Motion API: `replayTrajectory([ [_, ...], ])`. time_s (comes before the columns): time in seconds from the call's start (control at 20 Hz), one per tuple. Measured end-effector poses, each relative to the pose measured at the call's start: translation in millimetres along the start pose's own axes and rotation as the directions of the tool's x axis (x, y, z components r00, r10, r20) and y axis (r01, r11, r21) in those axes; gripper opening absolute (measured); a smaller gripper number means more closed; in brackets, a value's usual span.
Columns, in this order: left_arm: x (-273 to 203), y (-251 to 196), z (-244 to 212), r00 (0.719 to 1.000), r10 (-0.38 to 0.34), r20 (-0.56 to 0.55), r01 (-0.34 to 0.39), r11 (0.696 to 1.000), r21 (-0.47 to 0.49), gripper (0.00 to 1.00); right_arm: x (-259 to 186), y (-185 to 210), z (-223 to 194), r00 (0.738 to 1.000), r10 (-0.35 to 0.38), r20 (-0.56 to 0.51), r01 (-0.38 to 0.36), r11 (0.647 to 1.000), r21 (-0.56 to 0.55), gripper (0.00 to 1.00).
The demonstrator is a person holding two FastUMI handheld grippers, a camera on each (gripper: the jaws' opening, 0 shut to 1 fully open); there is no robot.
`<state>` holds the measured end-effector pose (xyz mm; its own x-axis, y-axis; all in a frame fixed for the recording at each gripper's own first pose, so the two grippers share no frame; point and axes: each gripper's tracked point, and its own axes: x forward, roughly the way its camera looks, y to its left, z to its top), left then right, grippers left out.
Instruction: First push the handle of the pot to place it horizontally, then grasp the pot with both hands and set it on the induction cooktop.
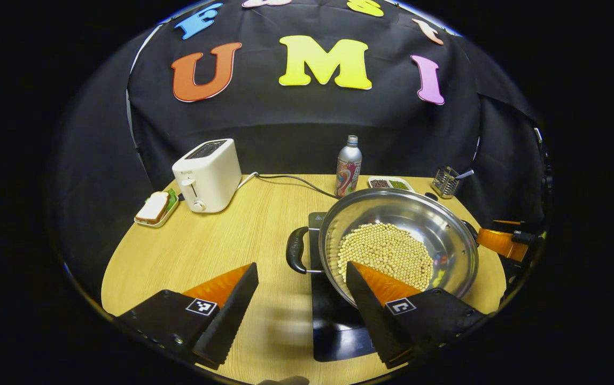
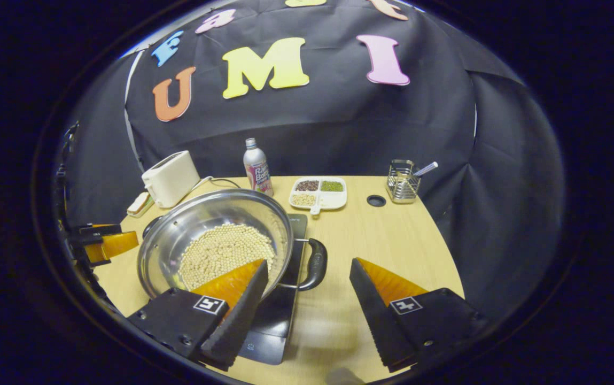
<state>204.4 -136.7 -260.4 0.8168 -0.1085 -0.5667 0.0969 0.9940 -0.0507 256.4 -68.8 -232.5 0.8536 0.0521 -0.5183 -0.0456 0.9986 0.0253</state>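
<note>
A steel pot (image 1: 419, 214) holding pale beans (image 1: 387, 248) rests over the black induction cooktop (image 1: 333, 326) on the wooden table. Its black side handle (image 1: 295, 250) points toward my left gripper (image 1: 301, 315), which is open, with the handle ahead of the gap and untouched. In the right gripper view, the pot (image 2: 194, 219) sits left of centre on the cooktop (image 2: 272, 321). Its other handle (image 2: 316, 264) lies ahead of the open right gripper (image 2: 307, 315), also untouched. Each view shows the opposite gripper (image 1: 504, 240) (image 2: 103, 243) beyond the pot.
A white toaster (image 1: 208, 174) with its cable and a sandwich plate (image 1: 154, 209) stand at the back left. A bottle (image 1: 348, 167), a divided dish (image 2: 318, 193) and a wire holder (image 2: 403, 182) line the back edge. A small round hole (image 2: 375, 200) is in the tabletop.
</note>
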Motion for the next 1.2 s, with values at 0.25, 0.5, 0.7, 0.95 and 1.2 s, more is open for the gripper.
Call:
replayTrajectory([
  [0.25, -38.8, 0.7, -1.8, 0.999, -0.025, 0.032, 0.025, 1.000, 0.017, 0.99, -49.1, 27.2, 13.6, 0.997, -0.012, 0.079, 0.017, 0.998, -0.061, 0.97],
  [0.5, -95.5, -9.6, 25.8, 0.988, -0.077, 0.130, 0.075, 0.997, 0.025, 0.98, -121.6, 56.8, 42.4, 0.980, -0.001, 0.198, 0.022, 0.995, -0.102, 0.97],
  [0.7, -152.3, -8.0, 61.7, 0.969, -0.080, 0.235, 0.077, 0.997, 0.024, 0.98, -192.5, 70.7, 75.9, 0.948, -0.013, 0.318, 0.046, 0.994, -0.097, 0.97],
  [0.95, -228.7, 11.3, 101.0, 0.926, -0.061, 0.373, 0.040, 0.997, 0.063, 1.00, -280.4, 83.4, 109.0, 0.893, -0.026, 0.450, 0.070, 0.994, -0.083, 0.96],
  [1.2, -297.8, 20.0, 130.4, 0.873, -0.049, 0.486, 0.029, 0.998, 0.050, 0.98, -347.5, 81.1, 133.7, 0.836, -0.044, 0.548, 0.094, 0.994, -0.063, 0.99],
])
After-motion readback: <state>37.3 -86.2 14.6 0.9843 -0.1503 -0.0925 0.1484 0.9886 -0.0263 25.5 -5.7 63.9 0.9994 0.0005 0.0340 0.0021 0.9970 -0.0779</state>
